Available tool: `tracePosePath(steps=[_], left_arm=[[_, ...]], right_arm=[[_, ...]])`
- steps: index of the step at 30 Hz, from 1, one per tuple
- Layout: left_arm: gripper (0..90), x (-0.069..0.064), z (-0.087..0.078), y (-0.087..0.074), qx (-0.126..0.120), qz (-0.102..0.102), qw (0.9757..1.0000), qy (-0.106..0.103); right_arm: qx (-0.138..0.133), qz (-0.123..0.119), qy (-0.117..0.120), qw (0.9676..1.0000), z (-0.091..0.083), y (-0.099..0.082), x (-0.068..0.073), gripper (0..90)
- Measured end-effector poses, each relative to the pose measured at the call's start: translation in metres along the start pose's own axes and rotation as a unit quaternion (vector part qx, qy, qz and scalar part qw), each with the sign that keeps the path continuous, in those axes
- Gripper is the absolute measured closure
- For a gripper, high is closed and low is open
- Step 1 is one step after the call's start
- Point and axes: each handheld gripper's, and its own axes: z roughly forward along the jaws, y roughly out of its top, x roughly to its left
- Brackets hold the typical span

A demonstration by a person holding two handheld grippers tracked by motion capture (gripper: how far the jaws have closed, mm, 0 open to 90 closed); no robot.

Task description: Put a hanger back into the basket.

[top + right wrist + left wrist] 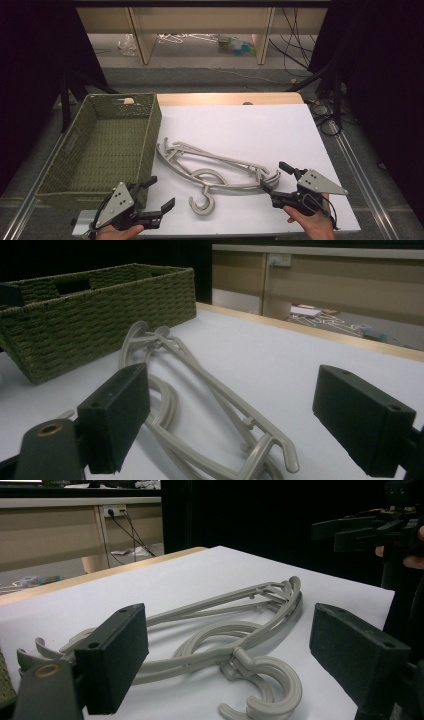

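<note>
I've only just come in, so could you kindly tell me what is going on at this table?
A person is holding a claw in each hand over a white table. The left claw and the right claw are both open and hold nothing. Between them lies a tangled pile of grey plastic hangers, which neither claw touches. A green woven basket stands on the left of the table, with nothing visible inside it. Nothing has been picked up yet.

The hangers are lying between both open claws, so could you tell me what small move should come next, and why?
Probably ease the right claw forward onto the near end of the hangers and close. Both claws stand open and empty, the left claw farther from the pile, and the basket beside it sits empty.
</note>
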Motion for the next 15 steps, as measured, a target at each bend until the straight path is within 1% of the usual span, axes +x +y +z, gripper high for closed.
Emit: tracePosePath(steps=[1, 2, 3, 4, 5, 7, 9, 10, 11, 12, 13, 14, 15], left_arm=[[15.5, -0.0001, 0.0000, 0.0000, 0.000, 0.000, 1.0000, 0.000], [15.5, -0.0002, 0.0000, 0.0000, -0.001, 0.001, 1.0000, 0.000], [15.5, -0.0004, -0.0002, 0.0000, 0.000, 0.003, 1.0000, 0.000], [15.5, -0.0010, -0.0001, -0.0001, -0.001, 0.000, 1.0000, 0.001], [15.5, -0.0009, -0.0001, 0.0000, -0.001, 0.000, 1.0000, 0.000], [15.5, -0.0004, -0.0001, 0.0000, 0.000, 0.003, 1.0000, -0.001], [15.5, -0.0005, -0.0002, 0.0000, 0.001, 0.003, 1.0000, -0.001], [15.5, -0.0008, 0.0000, -0.0001, 0.000, -0.001, 1.0000, -0.001], [15.5, -0.0006, 0.0000, 0.0000, 0.000, 0.001, 1.0000, -0.001], [15.5, -0.0002, 0.0000, 0.0000, 0.002, 0.004, 1.0000, -0.001], [15.5, 0.0002, 0.0003, 0.0000, 0.003, 0.007, 1.0000, -0.004], [15.5, 0.0002, 0.0003, -0.0001, 0.003, 0.007, 1.0000, -0.003], [15.5, 0.0001, 0.0004, -0.0001, 0.004, 0.008, 1.0000, -0.003]], right_arm=[[-0.003, -0.001, 0.002, 1.0000, 0.0006, -0.0005, -0.0001, 16.1], [0.005, 0.007, 0.003, 1.0000, 0.0002, -0.0006, 0.0011, 16.1], [0.005, 0.000, 0.001, 1.0000, 0.0006, -0.0004, 0.0003, 16.1], [0.016, 0.008, 0.012, 0.9998, 0.0004, -0.0001, 0.0012, 16.1], [0.010, 0.006, 0.008, 0.9999, 0.0008, -0.0003, 0.0013, 16.1], [0.016, 0.007, 0.009, 0.9998, 0.0004, -0.0002, 0.0022, 16.1], [0.020, 0.003, 0.015, 0.9997, 0.0019, -0.0008, 0.0026, 16.0], [0.026, 0.002, 0.019, 0.9995, 0.0023, -0.0010, 0.0032, 16.0], [0.033, -0.002, 0.021, 0.9992, 0.0028, -0.0011, 0.0038, 16.0], [0.030, -0.001, 0.031, 0.9991, 0.0046, -0.0017, 0.0049, 16.0], [0.035, -0.005, 0.032, 0.9989, 0.0051, -0.0014, 0.0053, 16.0], [0.035, -0.003, 0.037, 0.9987, 0.0063, -0.0015, 0.0062, 16.1], [0.040, -0.009, 0.035, 0.9985, 0.0073, -0.0010, 0.0064, 16.2]])
